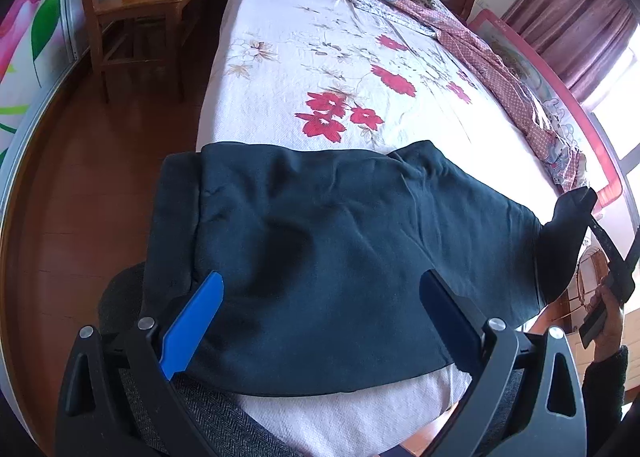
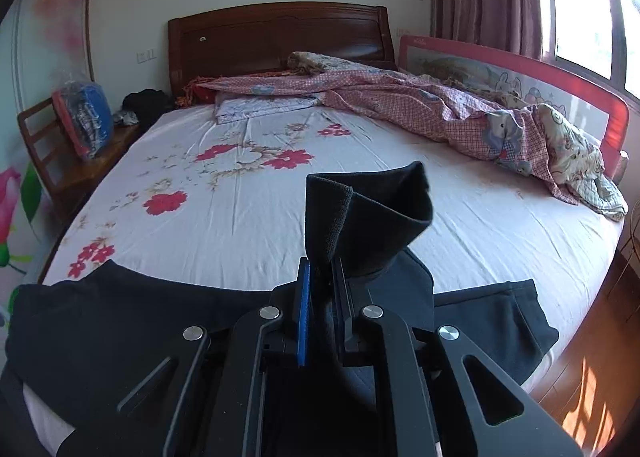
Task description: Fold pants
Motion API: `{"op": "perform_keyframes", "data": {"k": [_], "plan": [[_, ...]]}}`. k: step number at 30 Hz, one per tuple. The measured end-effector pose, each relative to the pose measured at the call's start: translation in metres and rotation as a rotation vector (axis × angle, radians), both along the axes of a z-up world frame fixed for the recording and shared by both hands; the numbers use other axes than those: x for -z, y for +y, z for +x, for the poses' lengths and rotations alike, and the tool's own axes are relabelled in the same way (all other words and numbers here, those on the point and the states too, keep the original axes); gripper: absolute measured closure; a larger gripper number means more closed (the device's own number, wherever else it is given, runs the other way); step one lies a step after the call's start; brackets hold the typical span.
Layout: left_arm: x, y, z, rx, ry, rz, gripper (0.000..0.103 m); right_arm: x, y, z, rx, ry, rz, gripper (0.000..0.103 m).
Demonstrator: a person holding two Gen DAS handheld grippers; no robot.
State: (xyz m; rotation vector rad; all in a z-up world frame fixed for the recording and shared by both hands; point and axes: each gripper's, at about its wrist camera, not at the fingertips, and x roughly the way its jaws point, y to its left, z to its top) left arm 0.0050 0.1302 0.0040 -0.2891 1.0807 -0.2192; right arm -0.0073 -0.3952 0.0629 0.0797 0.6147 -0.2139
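While my right fingers press nearly together, one faced in ribbed blue plastic and the other in matte black, they pinch a thick fold of the dark pants. That pinched end stands up above them as a soft, hollow cone, its cuff showing a fine ribbed knit at the edge. Around the black hinged frame of the gripper, the rest of the fleecy cloth spreads flat and broad to both sides along the near edge of the bed.

My left fingers stand wide apart, a blue pad on one side and a dark pad on the other, with nothing clamped between them; they hang just over the pants, which lie here as a wide, matte, softly creased slab across the foot of the mattress, one edge drooping off the side. At the far right of this view the lifted end rises to a point in the right gripper, with a hand and a dark knitted sleeve below it.

Beyond, the white quilted sheet carries printed red flowers. A rumpled pink checked blanket trails along the red padded bed rail. A glossy wooden headboard and a slatted wooden chair stand further off.
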Motion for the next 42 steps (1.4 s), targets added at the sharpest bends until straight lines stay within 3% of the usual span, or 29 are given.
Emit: {"op": "perform_keyframes", "data": {"k": [4,9,14,16,17,19,20,24,26,27,29,30,31,33,35,37,38,42], "plan": [[0.0,0.005,-0.003,-0.016,-0.009,0.001,0.004,0.01,-0.09,-0.012,0.21,-0.035,0.18,0.094],[0.011,0.002,0.0,-0.02,0.033,0.008,0.004,0.05,-0.205,-0.087,0.499,-0.149,0.493,0.094],[0.016,-0.015,0.004,0.014,0.052,0.025,0.004,0.129,-0.258,-0.131,0.574,-0.136,0.76,0.094],[0.015,-0.025,0.006,0.035,0.055,0.036,0.004,0.149,-0.261,-0.14,0.603,-0.153,0.8,0.093],[0.014,-0.029,0.006,0.047,0.052,0.038,0.004,0.154,-0.259,-0.144,0.606,-0.181,0.816,0.089],[0.009,-0.038,0.006,0.072,0.04,0.054,0.004,0.166,-0.26,-0.153,0.631,-0.228,0.891,0.057],[0.006,-0.042,0.005,0.084,0.032,0.063,0.004,0.172,-0.26,-0.157,0.638,-0.254,0.92,0.054],[0.001,-0.054,0.004,0.118,0.022,0.091,0.004,0.18,-0.258,-0.154,0.573,-0.276,0.947,0.053],[0.003,-0.058,0.005,0.124,0.032,0.103,0.004,0.167,-0.255,-0.152,0.536,-0.333,0.904,0.053],[0.003,-0.059,0.006,0.122,0.037,0.109,0.004,0.16,-0.255,-0.148,0.548,-0.307,0.856,0.053],[0.004,-0.06,0.006,0.121,0.049,0.102,0.004,0.15,-0.255,-0.135,0.503,-0.281,0.827,0.061],[0.004,-0.06,0.006,0.12,0.049,0.1,0.004,0.148,-0.257,-0.126,0.521,-0.224,0.798,0.07],[0.005,-0.061,0.005,0.119,0.049,0.1,0.004,0.146,-0.26,-0.119,0.546,-0.177,0.777,0.092],[0.006,-0.062,0.006,0.119,0.059,0.103,0.004,0.131,-0.262,-0.11,0.57,-0.131,0.747,0.094],[0.008,-0.062,0.006,0.117,0.067,0.099,0.004,0.101,-0.251,-0.106,0.496,-0.205,0.709,0.094],[0.009,-0.063,0.005,0.12,0.068,0.1,0.004,0.078,-0.243,-0.111,0.378,-0.389,0.744,0.094],[0.01,-0.064,0.006,0.122,0.069,0.101,0.004,0.082,-0.248,-0.109,0.36,-0.408,0.781,0.094],[0.009,-0.066,0.007,0.126,0.074,0.066,0.004,0.151,-0.277,-0.108,0.596,-0.227,0.907,0.094]]}}
